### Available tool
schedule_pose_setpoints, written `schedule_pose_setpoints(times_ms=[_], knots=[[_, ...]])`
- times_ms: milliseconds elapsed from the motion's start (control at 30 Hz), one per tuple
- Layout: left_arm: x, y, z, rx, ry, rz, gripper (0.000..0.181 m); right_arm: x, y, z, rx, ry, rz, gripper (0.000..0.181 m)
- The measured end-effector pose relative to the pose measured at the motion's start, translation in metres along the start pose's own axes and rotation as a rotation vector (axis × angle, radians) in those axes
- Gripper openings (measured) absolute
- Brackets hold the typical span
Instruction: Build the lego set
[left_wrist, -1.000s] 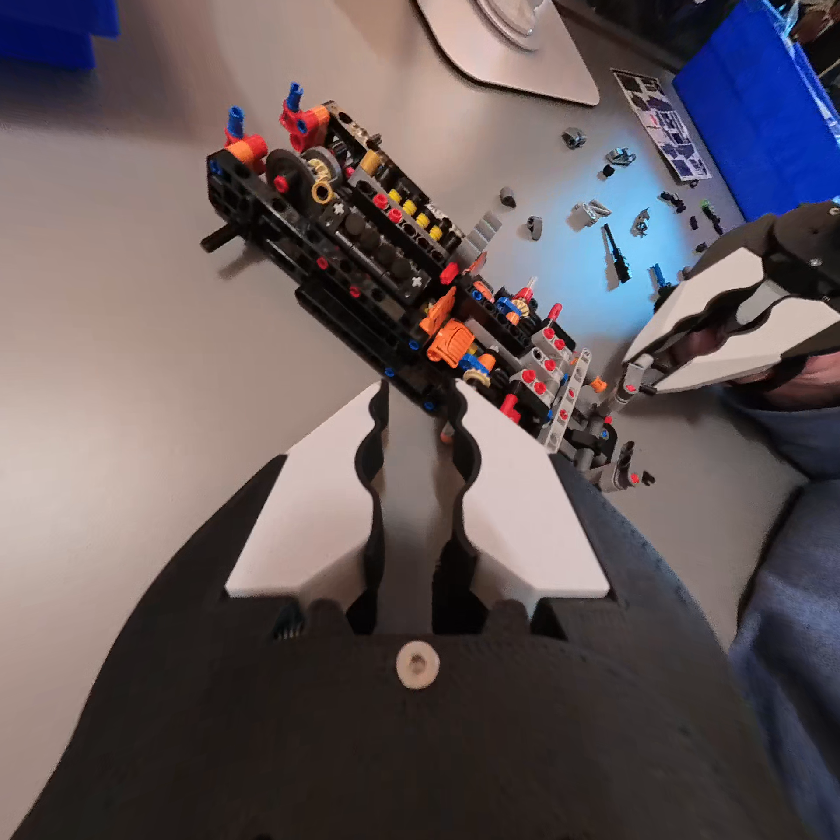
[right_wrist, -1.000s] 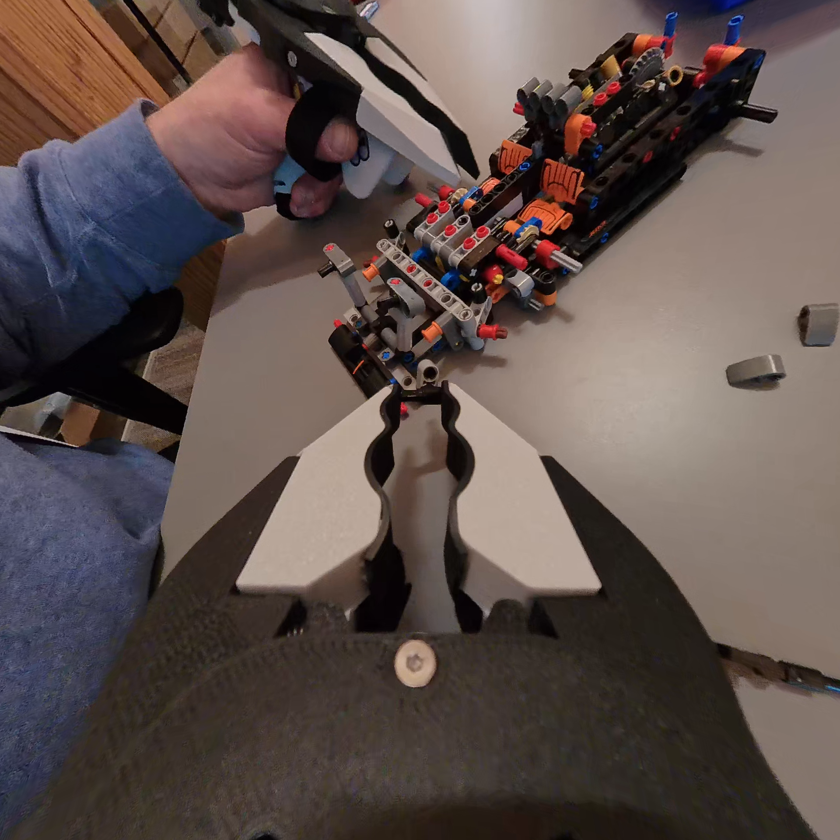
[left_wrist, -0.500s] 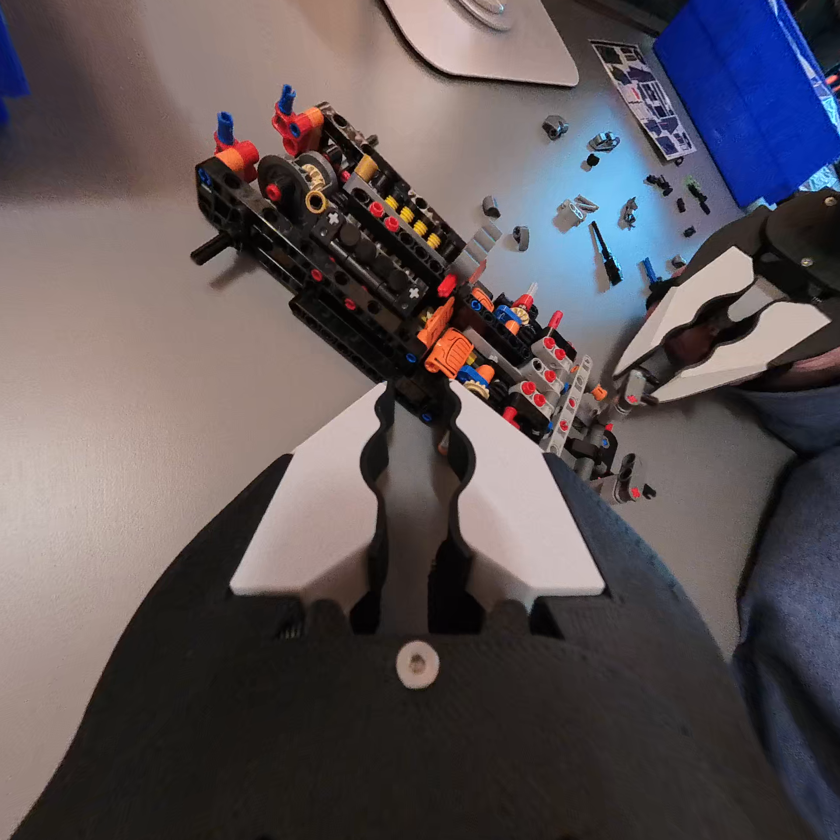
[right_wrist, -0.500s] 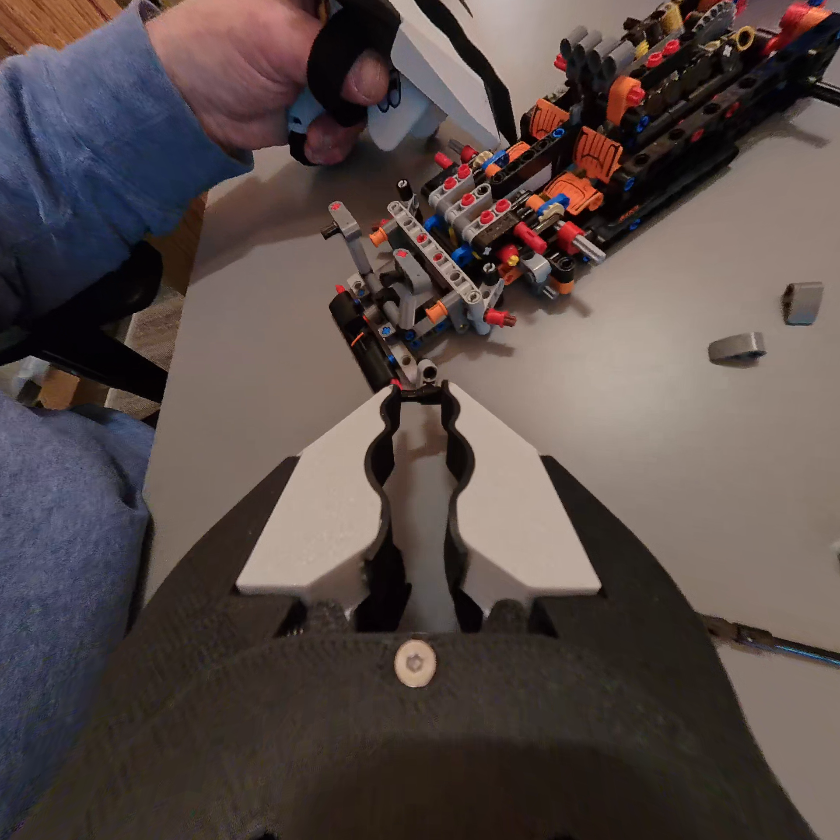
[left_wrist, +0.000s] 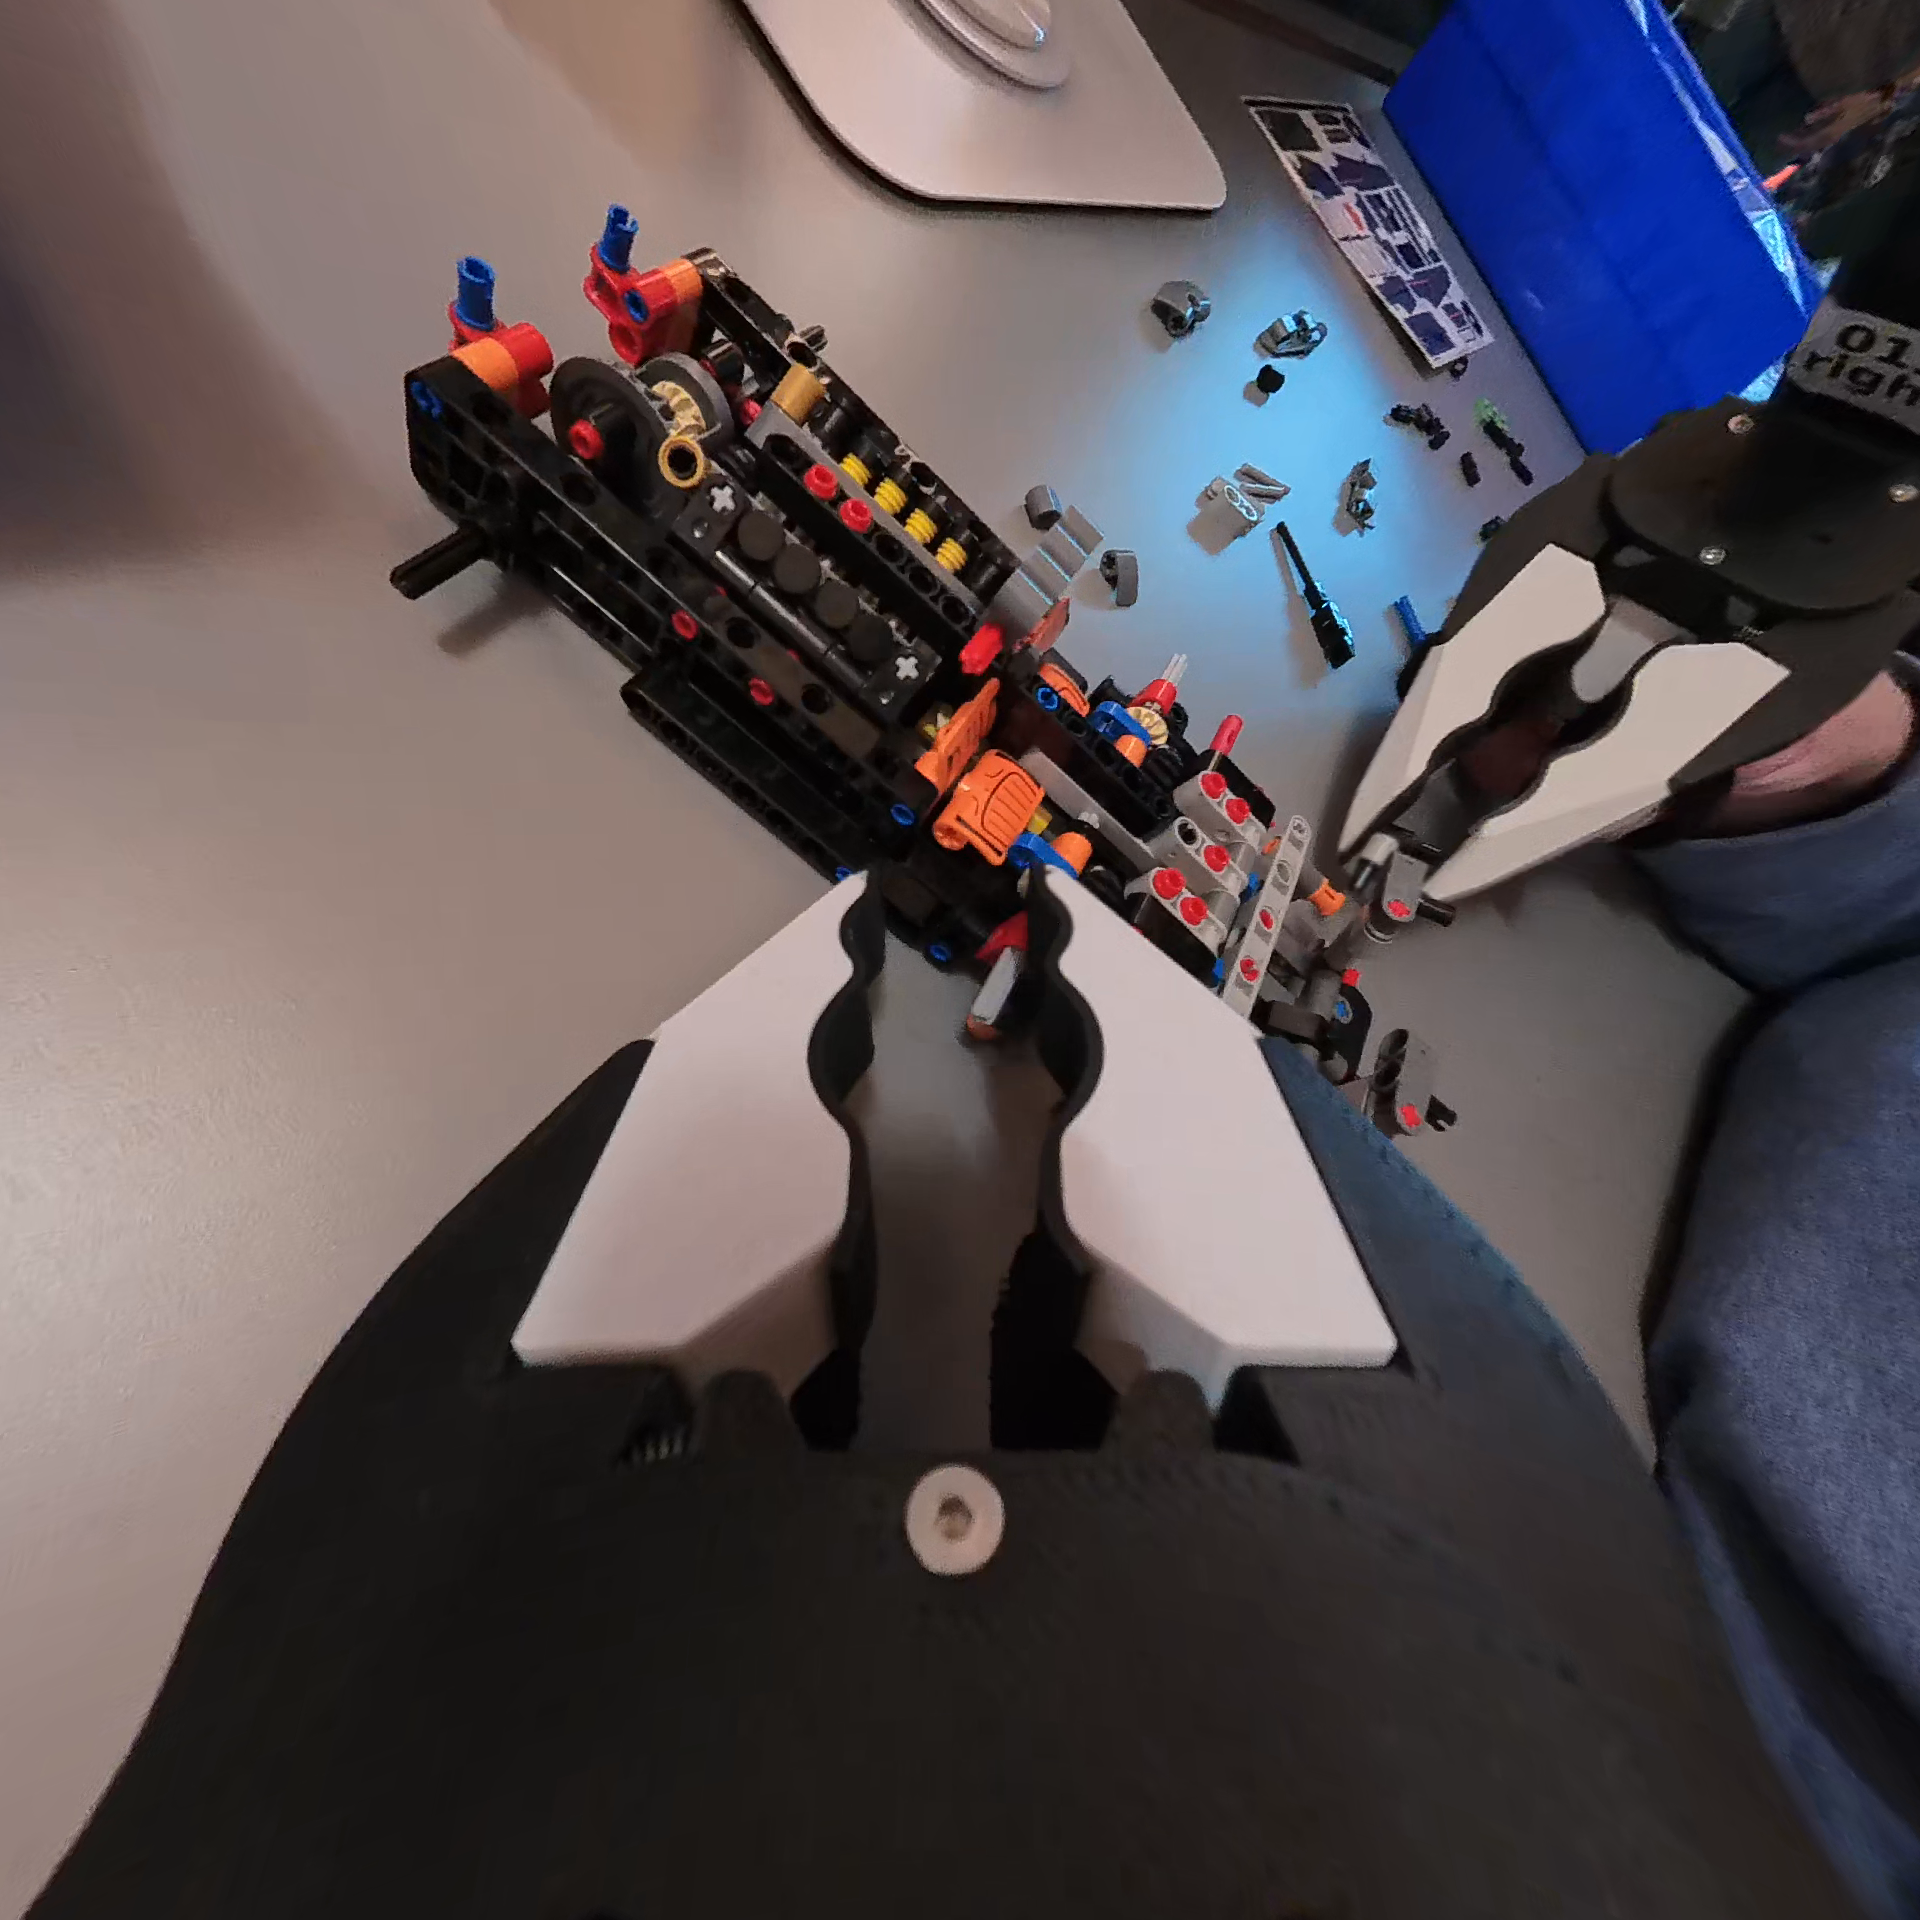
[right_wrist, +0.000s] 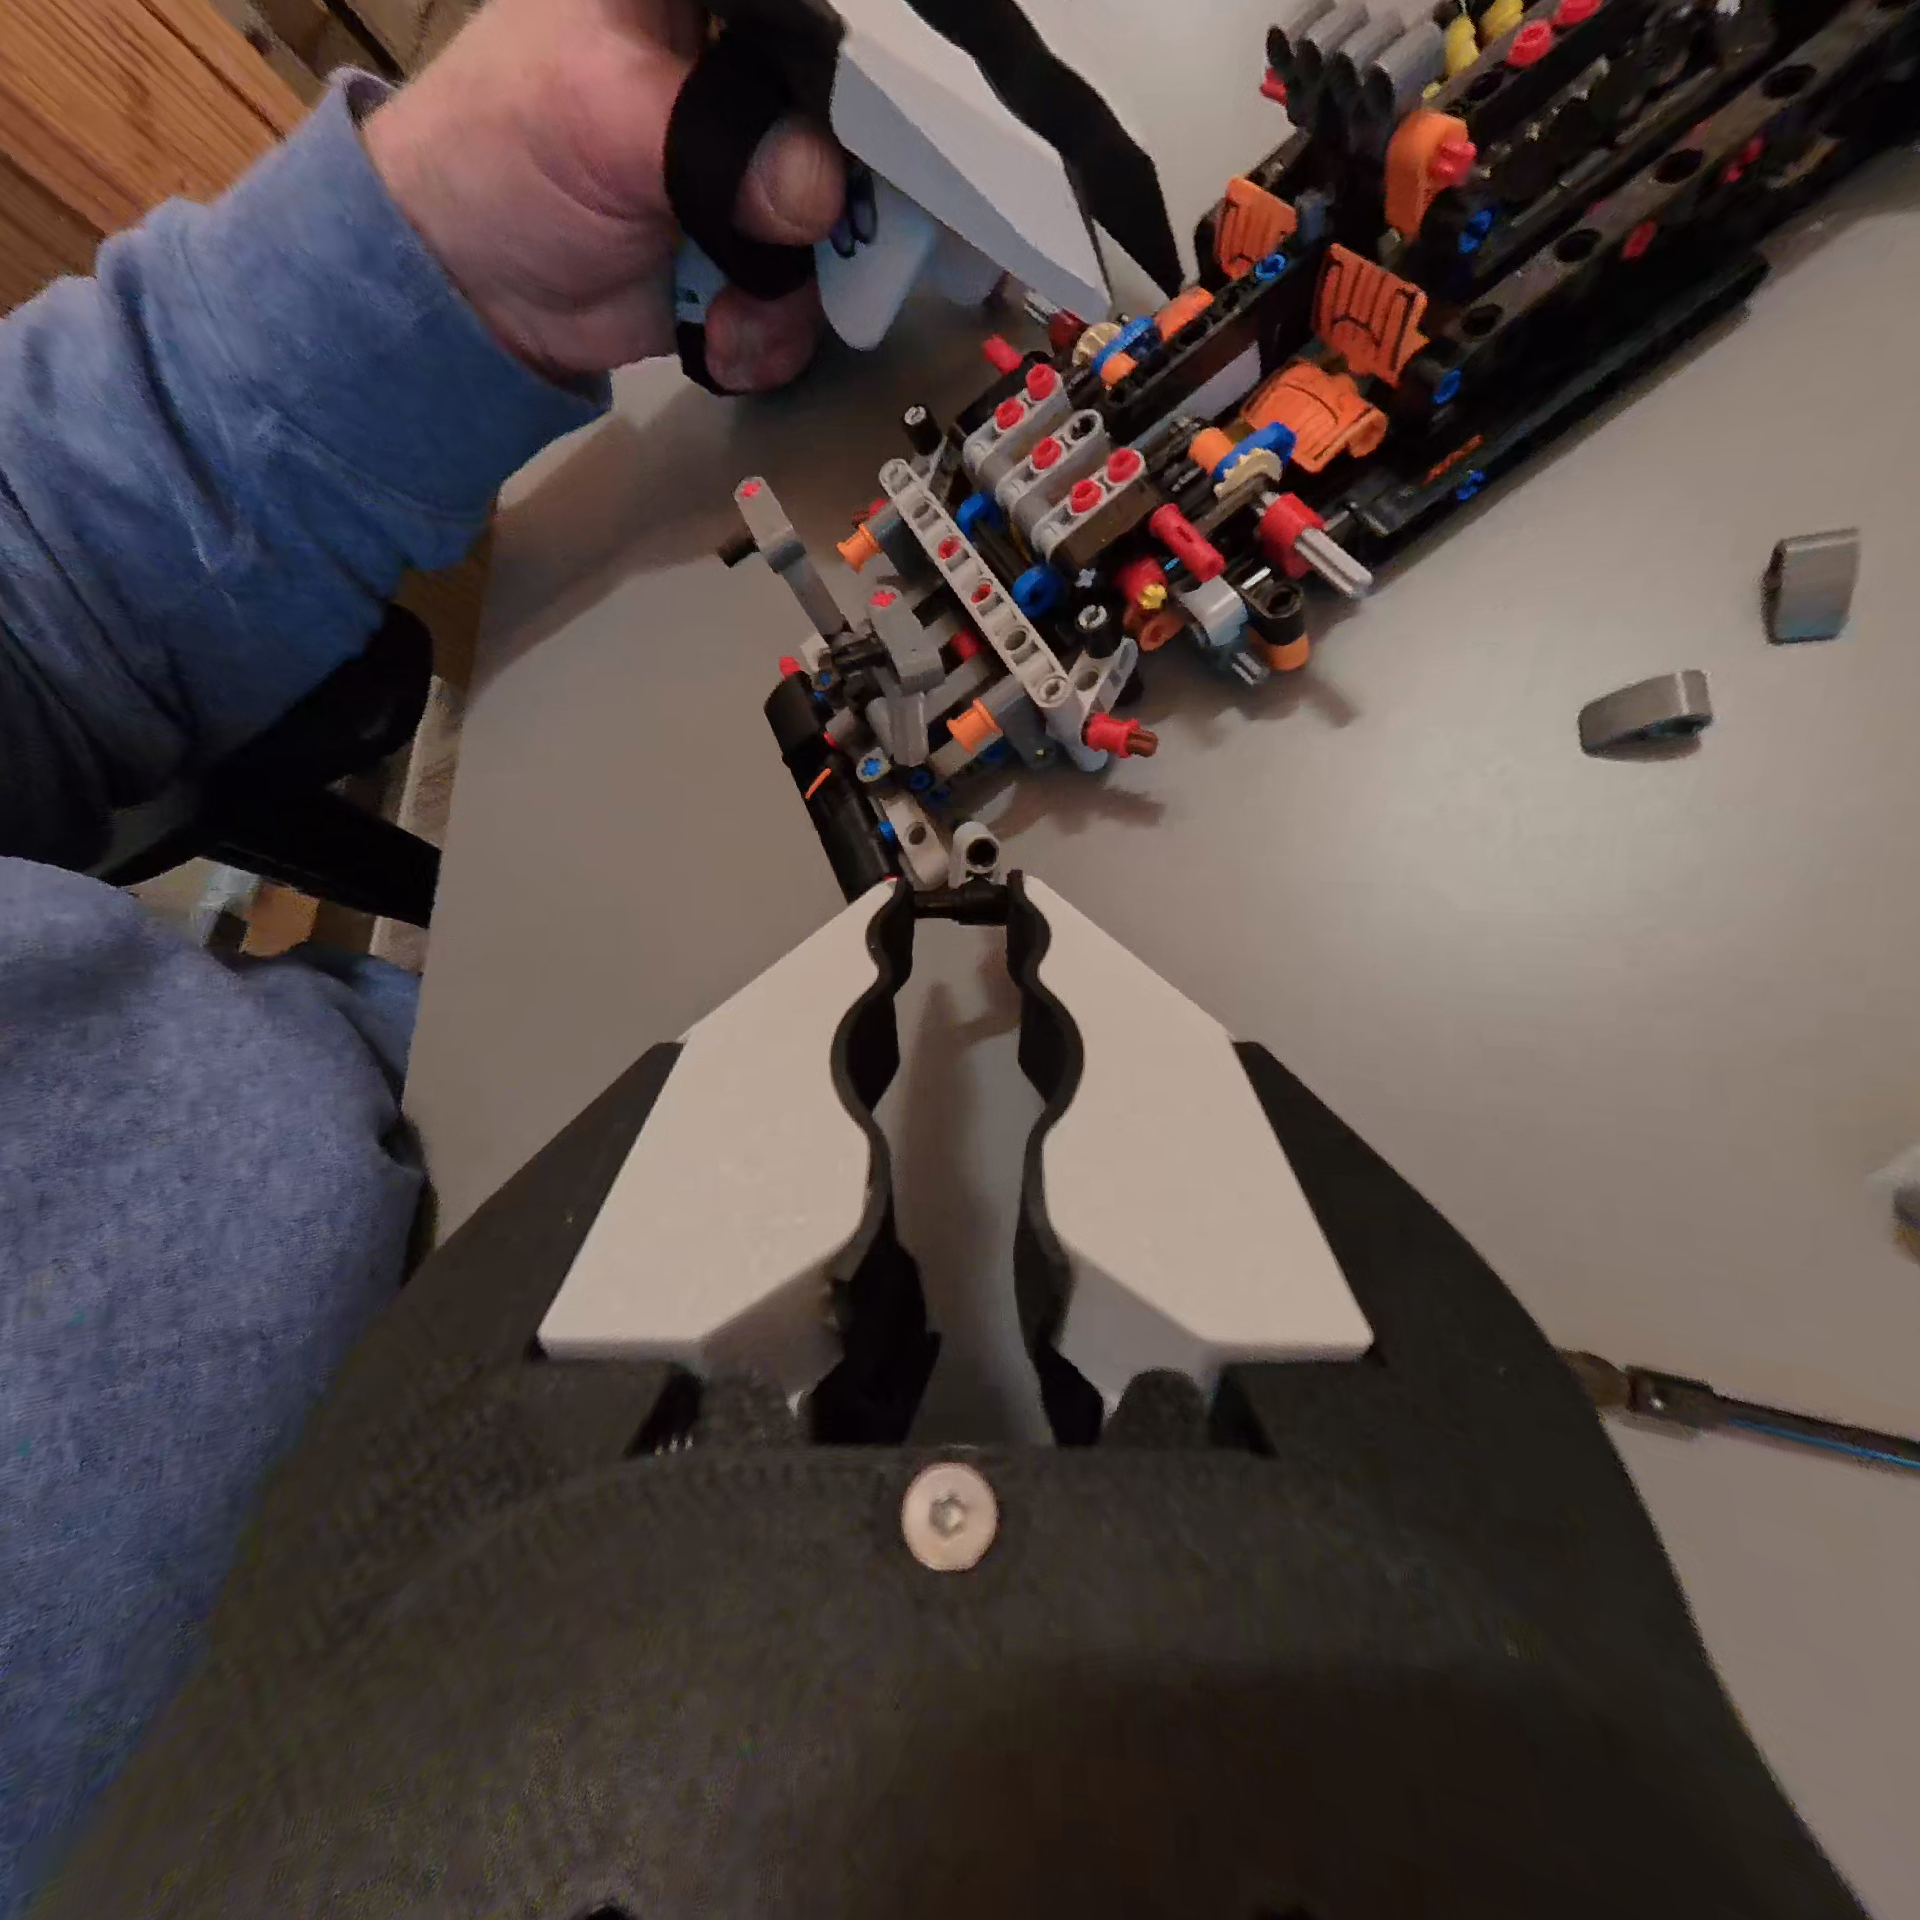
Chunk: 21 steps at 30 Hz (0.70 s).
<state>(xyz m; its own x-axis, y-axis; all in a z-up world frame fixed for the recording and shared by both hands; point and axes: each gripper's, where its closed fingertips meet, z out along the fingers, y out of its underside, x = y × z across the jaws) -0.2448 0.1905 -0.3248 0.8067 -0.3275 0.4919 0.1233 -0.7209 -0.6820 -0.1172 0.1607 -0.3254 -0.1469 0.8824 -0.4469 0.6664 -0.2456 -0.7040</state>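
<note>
A long lego model (left_wrist: 790, 582) of black beams with orange, red and grey parts lies on the grey table; it also shows in the right wrist view (right_wrist: 1091, 540). My left gripper (left_wrist: 956, 899) grips the model's near side by a black beam, jaws narrow; in the right wrist view (right_wrist: 1138, 275) a hand holds it. My right gripper (right_wrist: 958, 896) is shut on a small black pin (right_wrist: 961, 904), which sits at a grey connector (right_wrist: 975, 852) on the model's end. The right gripper also shows in the left wrist view (left_wrist: 1392, 868).
Loose small parts (left_wrist: 1288, 332) and a black axle piece (left_wrist: 1314, 603) lie beyond the model. Two grey curved pieces (right_wrist: 1647, 712) lie to its right. A sheet (left_wrist: 1371, 218), a blue bin (left_wrist: 1590, 208) and a monitor base (left_wrist: 997, 114) stand farther back. The table edge (right_wrist: 447, 831) is close.
The right gripper's view has drawn closer to the model's end, still holding the black pin at the grey connector. The left gripper has stayed on the model's side.
</note>
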Motion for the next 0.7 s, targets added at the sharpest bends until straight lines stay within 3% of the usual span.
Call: schedule_pose_setpoints(times_ms=[400,700], knots=[[0.004,0.002,0.0,-0.007,0.031,0.012,0.024,0.004,0.011,0.007,-0.09,0.121,-0.108,0.02],[0.006,0.003,-0.002,-0.014,0.057,0.015,0.024,-0.004,0.011,-0.011,-0.06,0.177,-0.285,0.021]])
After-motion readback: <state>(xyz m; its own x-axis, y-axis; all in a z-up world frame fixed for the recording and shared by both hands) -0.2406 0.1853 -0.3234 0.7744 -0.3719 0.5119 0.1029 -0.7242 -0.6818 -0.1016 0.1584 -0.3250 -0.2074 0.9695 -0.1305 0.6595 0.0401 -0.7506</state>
